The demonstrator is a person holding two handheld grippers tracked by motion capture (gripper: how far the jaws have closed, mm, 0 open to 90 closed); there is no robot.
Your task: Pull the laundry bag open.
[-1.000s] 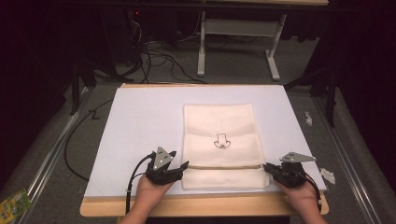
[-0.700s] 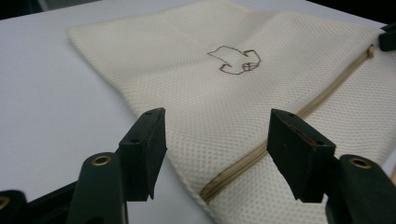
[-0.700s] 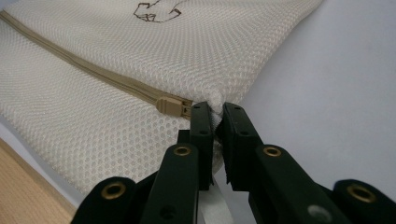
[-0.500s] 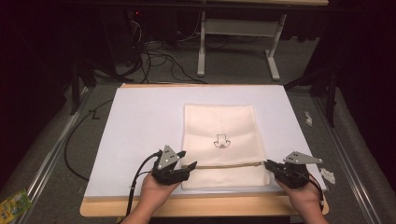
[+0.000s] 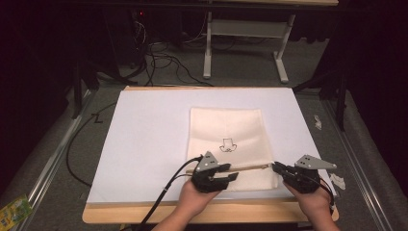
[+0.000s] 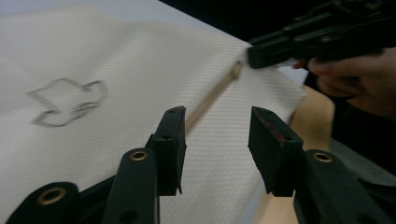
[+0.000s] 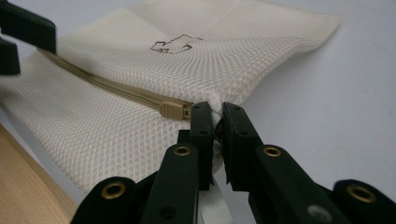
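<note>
A cream mesh bag [image 5: 226, 130] with a small dark drawing lies flat on the white sheet [image 5: 144, 139]. A tan zipper [image 5: 245, 168] runs along its near part. My right gripper [image 5: 275, 166] is shut on the bag's right edge, just beyond the zipper pull [image 7: 173, 110]; in the right gripper view its jaws [image 7: 215, 109] pinch the mesh. My left gripper [image 5: 233, 173] hovers over the bag's near middle, pointing right. Its jaws [image 6: 217, 116] have just been closing and stand apart, nothing pinched between them. The zipper [image 6: 215, 93] passes behind one jaw toward the right gripper [image 6: 254, 56].
The sheet covers a wooden table [image 5: 144, 214] whose bare near edge shows. White scraps [image 5: 338, 181] lie by the sheet's right edge. A black cable [image 5: 163, 192] trails from the left gripper. A green packet [image 5: 12, 209] lies on the floor at left.
My left gripper has moved right from the bag's left edge to over its near middle, and its jaws have narrowed. The right gripper has stayed put on the bag's edge.
</note>
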